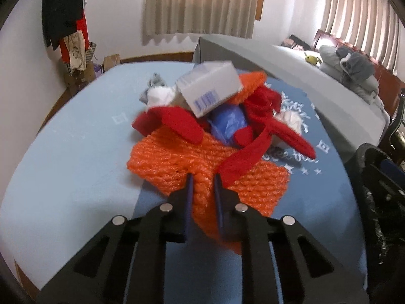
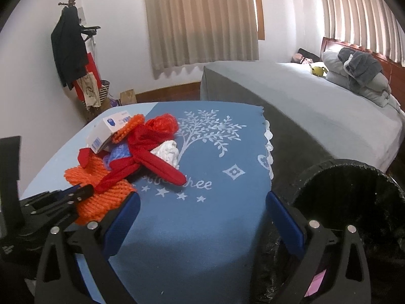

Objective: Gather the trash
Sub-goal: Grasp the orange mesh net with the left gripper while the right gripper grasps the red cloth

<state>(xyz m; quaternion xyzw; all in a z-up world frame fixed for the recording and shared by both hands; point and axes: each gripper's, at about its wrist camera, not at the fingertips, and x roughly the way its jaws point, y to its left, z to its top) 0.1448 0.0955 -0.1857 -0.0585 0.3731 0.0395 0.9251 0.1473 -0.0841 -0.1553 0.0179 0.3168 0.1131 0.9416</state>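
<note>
1. nearest the left wrist camera, the left hand-held gripper (image 1: 203,179) has its jaws drawn close together, pinching a fold of the orange foam netting (image 1: 177,162) at its near edge.
2. that netting lies on the desk (image 1: 76,136), which is covered with a blue cloth printed with a white tree and stars.
3. on the netting sits a heap of trash: a white cardboard box (image 1: 210,86) tilted on top, a red fabric strip (image 1: 253,136) trailing toward the gripper, a crumpled blue plastic bag (image 1: 227,121) under the box, and white crumpled paper (image 1: 160,96) at the far left; the grey scrap behind it is too blurred to name.
4. the right hand-held gripper (image 2: 202,202) hangs wide open over the bare blue cloth, holding nothing, well apart from the heap on its left.
5. a black bin (image 2: 354,192) lined with a black bag stands just beside the desk on the right, its mouth open.
6. a grey bed (image 2: 303,96) with folded bedding lies behind the desk.
</note>
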